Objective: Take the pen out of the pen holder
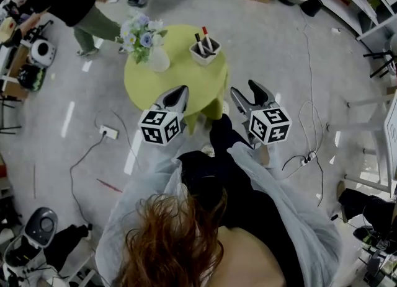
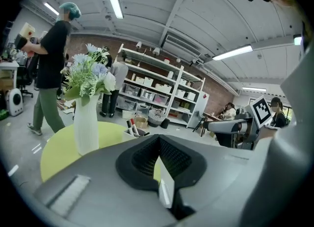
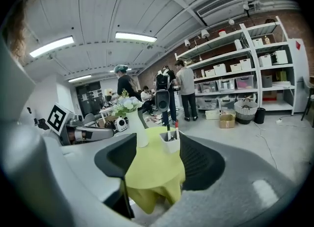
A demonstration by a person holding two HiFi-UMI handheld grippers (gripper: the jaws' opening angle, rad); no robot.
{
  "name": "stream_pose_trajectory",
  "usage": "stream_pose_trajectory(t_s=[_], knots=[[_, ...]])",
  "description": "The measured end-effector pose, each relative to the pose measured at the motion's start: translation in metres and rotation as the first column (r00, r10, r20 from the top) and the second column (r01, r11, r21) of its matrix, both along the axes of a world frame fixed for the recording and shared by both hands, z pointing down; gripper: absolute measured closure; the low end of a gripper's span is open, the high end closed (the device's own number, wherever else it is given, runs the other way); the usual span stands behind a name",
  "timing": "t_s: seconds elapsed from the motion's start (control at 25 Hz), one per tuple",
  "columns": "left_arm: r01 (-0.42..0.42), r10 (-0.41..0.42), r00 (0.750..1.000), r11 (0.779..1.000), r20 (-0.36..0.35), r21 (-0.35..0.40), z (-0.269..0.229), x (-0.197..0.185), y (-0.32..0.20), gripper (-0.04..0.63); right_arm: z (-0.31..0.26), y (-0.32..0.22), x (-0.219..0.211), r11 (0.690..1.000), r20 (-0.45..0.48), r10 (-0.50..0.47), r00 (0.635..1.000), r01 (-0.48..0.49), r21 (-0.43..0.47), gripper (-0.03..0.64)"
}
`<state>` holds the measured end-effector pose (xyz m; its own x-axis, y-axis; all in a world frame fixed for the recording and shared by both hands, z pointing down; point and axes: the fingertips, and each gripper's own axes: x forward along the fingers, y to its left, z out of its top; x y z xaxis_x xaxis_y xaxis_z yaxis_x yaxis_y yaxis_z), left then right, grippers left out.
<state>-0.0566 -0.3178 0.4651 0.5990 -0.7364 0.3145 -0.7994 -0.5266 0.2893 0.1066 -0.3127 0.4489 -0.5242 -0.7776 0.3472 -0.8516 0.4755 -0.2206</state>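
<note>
**Entry: pen, in holder, not yet gripped**

Pen (image 1: 205, 35), red-capped, is standing upright among darker ones in the white pen holder (image 1: 204, 55); the holder is sitting toward the far right of the round green table (image 1: 167, 84), apart from the flower vase (image 1: 157, 60); the right gripper (image 1: 244, 88) is hovering short of the table's near edge, jaws standing wide and empty, the holder lying well ahead between them; the left gripper (image 1: 178, 91) is hanging over the near edge, jaws meeting at the tips on nothing.

Handling, as judged: the right gripper should be closing on one cap only and lifting straight up; the left could be steadying the light holder against tipping.
</note>
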Motion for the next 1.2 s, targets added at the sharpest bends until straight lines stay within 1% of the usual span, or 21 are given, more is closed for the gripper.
stream_pose_trajectory(t_s=[0.4, 0.72, 0.92, 1.12, 1.2], knots=[[0.036, -0.035, 0.999, 0.999, 0.011, -0.019, 0.000, 0.010, -0.078, 0.580, 0.005, -0.084, 0.010, 0.999, 0.004, -0.042, 0.999, 0.042, -0.032, 0.350], [0.079, -0.078, 0.997, 0.996, 0.021, -0.047, 0.008, 0.016, -0.129, 0.580, 0.016, -0.144, 0.010, 0.991, -0.005, -0.113, 0.994, 0.112, -0.072, 0.350], [0.098, -0.092, 0.994, 0.991, 0.065, -0.090, 0.026, 0.017, -0.151, 0.580, 0.032, -0.169, 0.003, 0.978, -0.007, -0.171, 0.985, 0.169, -0.120, 0.350], [0.107, -0.090, 0.987, 0.986, 0.131, -0.126, 0.042, 0.025, -0.172, 0.580, 0.054, -0.193, -0.010, 0.952, -0.002, -0.246, 0.969, 0.242, -0.186, 0.361], [0.111, -0.092, 0.985, 0.985, 0.144, -0.135, 0.045, 0.027, -0.178, 0.581, 0.062, -0.205, -0.015, 0.942, 0.000, -0.272, 0.962, 0.266, -0.206, 0.365]])
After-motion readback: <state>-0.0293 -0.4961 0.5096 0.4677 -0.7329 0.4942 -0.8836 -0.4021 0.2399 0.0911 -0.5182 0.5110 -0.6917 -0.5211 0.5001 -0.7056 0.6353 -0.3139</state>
